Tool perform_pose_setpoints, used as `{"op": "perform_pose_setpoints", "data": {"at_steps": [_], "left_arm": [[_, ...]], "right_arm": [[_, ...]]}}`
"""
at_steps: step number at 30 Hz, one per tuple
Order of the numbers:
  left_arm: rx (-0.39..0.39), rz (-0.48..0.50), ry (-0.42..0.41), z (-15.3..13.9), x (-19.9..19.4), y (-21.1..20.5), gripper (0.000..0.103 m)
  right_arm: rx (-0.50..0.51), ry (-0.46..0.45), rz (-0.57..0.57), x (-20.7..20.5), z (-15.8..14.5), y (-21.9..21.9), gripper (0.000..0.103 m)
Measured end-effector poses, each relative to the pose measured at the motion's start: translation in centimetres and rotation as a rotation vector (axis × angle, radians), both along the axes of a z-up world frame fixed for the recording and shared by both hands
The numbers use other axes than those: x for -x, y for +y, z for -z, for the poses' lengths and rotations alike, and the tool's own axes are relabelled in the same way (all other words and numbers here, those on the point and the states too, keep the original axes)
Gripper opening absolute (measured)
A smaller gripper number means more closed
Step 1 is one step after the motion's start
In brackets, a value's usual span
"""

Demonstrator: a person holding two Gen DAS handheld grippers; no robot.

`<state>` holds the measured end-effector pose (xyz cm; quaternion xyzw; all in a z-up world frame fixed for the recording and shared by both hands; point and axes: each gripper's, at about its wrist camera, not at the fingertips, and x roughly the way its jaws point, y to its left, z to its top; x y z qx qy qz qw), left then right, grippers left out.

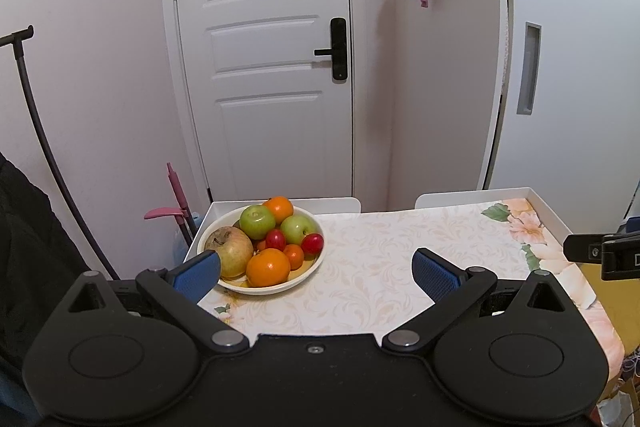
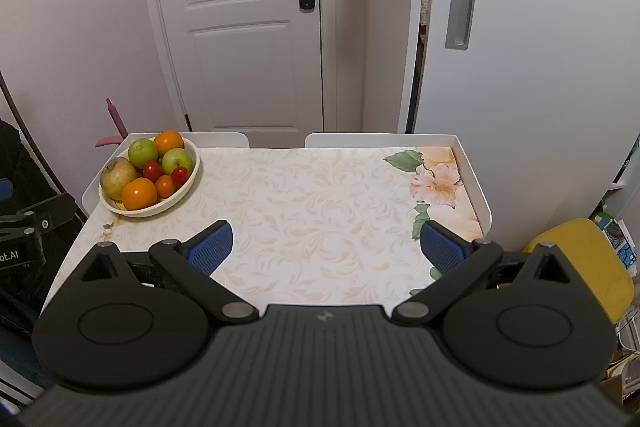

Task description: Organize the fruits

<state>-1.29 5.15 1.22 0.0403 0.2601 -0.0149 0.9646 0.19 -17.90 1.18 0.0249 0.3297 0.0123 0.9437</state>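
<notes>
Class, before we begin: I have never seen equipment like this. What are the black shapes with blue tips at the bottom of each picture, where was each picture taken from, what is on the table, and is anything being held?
The black shapes are two hand-held grabbing tools, one in each of a person's hands. Each carries a camera looking forward along its two blue-padded fingers. One picture comes from the left tool, the other from the right tool. Both tools are open and hold nothing. On the table, covered with a flowered cloth, stands one white bowl at the far left corner. It holds oranges, green apples, a yellowish apple and small red fruits. Behind the table is a white door.
</notes>
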Motion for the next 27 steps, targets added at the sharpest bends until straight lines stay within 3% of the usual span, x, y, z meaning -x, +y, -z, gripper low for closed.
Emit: {"op": "perform_pose_setpoints", "data": {"at_steps": [27], "left_arm": [[0.031, -0.021, -0.003, 0.18, -0.29, 0.85, 0.103]], "right_arm": [[0.002, 0.005, 0.000, -0.20, 0.17, 0.39, 0.103]]}}
